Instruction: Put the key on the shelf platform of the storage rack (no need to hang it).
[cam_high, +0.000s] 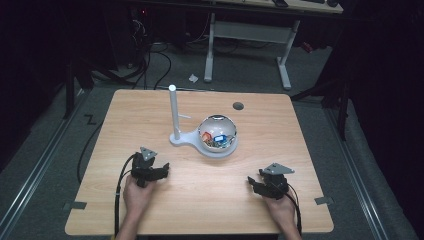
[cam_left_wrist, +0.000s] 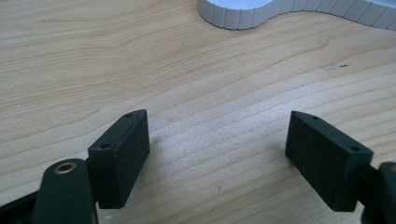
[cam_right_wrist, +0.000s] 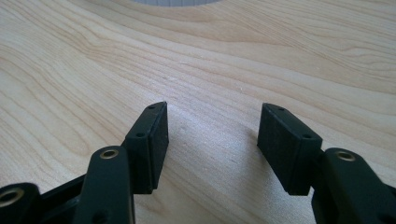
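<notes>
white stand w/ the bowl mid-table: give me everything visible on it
The white stand looks like matte plastic. It has a flat base with two rounded lobes. The smaller left lobe carries a slim upright post, round at the top, with a small peg sticking out sideways low down. The larger right lobe seats a shiny, mirror-like bowl holding small red, blue and white items, too small to identify. In the left gripper view the base edge shows fine vertical ribbing. It sits flat on the wooden table, apart from both grippers.
</notes>
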